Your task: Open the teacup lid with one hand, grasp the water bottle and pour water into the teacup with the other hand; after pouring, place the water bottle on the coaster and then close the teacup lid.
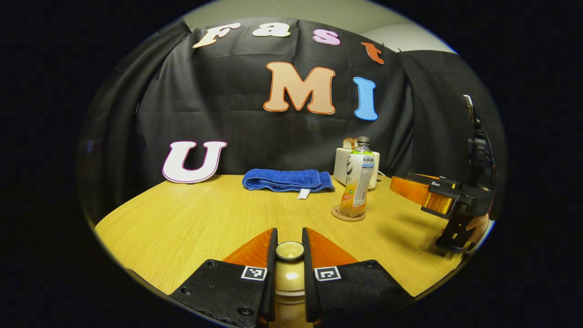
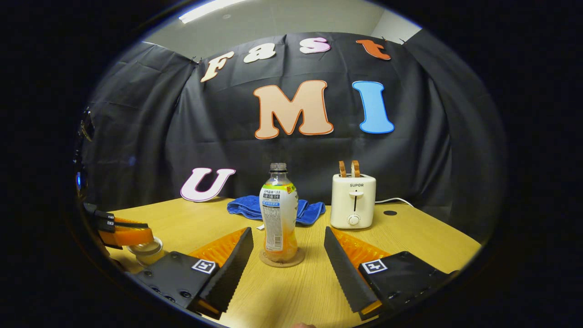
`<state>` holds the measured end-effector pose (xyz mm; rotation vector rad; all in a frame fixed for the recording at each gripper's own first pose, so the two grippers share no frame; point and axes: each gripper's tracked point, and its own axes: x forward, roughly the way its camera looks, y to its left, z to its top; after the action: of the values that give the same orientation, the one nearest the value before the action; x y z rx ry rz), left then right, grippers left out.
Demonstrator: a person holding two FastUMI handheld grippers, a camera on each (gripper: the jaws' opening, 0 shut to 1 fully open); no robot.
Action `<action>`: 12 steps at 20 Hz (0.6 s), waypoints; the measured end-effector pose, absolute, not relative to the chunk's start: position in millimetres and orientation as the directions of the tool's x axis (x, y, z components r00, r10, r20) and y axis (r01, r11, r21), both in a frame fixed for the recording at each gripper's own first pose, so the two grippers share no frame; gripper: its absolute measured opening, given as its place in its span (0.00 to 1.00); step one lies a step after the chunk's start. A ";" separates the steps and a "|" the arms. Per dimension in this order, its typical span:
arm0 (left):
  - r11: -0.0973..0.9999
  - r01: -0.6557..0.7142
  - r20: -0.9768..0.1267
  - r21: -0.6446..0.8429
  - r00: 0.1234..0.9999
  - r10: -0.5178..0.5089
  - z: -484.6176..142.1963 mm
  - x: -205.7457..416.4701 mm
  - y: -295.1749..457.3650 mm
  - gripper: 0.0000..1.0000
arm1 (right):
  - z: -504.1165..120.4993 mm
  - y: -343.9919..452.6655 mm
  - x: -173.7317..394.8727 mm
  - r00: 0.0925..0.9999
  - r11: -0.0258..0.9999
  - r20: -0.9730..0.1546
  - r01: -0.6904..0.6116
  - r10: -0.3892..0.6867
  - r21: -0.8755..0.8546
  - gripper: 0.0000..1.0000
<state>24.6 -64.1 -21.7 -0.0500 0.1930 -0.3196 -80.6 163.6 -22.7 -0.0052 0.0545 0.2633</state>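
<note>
Left gripper (image 1: 289, 255) clamping the teacup lid (image 1: 290, 250) — right gripper (image 2: 287, 255) standing apart.
The water bottle (image 2: 278, 212) is sitting upright on the coaster (image 2: 282, 260) just beyond the right gripper's spread fingers; the teacup (image 1: 289, 282) is lying directly under the left gripper — lid knob pinched between both pads.

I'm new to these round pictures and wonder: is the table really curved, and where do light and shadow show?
Left gripper view: the fisheye lens bows the table edge; a glare spot sits on the teacup lid between the left gripper fingers, and the right gripper casts a soft shadow. Right gripper view: a ceiling light glows above; the water bottle stands sharp.
</note>
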 end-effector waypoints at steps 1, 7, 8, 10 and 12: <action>0.948 0.308 -0.175 -0.078 0.932 -0.317 -21.2 24.2 -65.5 0.23 | -23.2 163.5 -82.8 0.963 0.965 -0.058 -0.263 0.263 0.003 0.96; 0.950 0.306 -0.170 -0.053 0.935 -0.311 -25.5 25.5 -67.8 0.27 | -27.1 161.0 -90.7 0.963 0.965 -0.065 -0.262 0.261 0.002 0.96; 0.950 0.308 -0.164 -0.056 0.935 -0.313 -22.9 25.7 -68.4 0.28 | -28.4 160.4 -92.9 0.963 0.966 -0.068 -0.260 0.259 -0.004 0.96; 0.950 0.306 -0.166 -0.055 0.936 -0.311 -23.8 23.9 -68.9 0.33 | -29.8 161.3 -97.3 0.962 0.965 -0.070 -0.264 0.262 -0.009 0.99; 0.957 0.286 -0.162 -0.049 0.943 -0.290 -21.3 23.9 -64.6 0.51 | -27.3 162.2 -103.9 0.962 0.964 -0.063 -0.266 0.265 -0.003 0.99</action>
<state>23.9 -64.6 -21.3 -0.0247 0.1689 -0.2932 -103.9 162.2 -27.3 -0.0114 0.0627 0.2688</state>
